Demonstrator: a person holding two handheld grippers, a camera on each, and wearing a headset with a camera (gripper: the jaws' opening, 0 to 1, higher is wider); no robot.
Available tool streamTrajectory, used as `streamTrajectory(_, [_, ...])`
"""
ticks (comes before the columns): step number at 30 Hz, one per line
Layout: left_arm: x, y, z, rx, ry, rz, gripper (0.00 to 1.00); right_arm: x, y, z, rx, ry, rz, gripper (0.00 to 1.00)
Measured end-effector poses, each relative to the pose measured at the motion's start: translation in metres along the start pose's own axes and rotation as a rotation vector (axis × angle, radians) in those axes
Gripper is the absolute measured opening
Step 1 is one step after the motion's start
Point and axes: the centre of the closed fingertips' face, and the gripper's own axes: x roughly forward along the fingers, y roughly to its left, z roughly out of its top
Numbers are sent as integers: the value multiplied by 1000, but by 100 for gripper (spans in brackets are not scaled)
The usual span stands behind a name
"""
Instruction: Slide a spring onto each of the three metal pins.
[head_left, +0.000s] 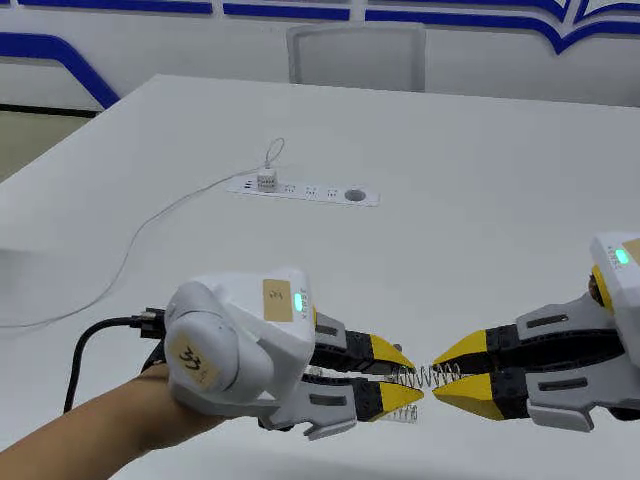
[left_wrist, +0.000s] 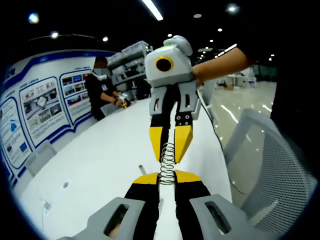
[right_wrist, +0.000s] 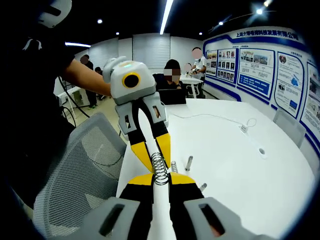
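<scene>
My 2 grippers meet tip to tip over white table. L gripper & R gripper each clenched on an end of 1 spring btwn them. 2nd spring stands on a pin nearby, w/ 2 bare pins beside it.

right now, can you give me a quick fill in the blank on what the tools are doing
1. The left tool and the right tool hold one ____ between their tips.
2. The tips of both tools are coloured ____.
3. In the right gripper view, a pin stands upright on the white ____.

Missing words: spring; yellow; table.
</scene>
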Motion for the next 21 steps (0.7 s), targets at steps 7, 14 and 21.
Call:
streamTrajectory(7, [0, 1, -2, -15, -2, 9, 9, -1, 3, 20, 46, -97, 13, 12])
streamTrajectory(14, [1, 0, -4, -16, 8, 17, 9, 3, 3, 28, 58, -122, 13, 12])
streamTrajectory(21, [2, 2, -1, -47, -17, 31, 9, 3, 0, 37, 122, -174, 0, 11])
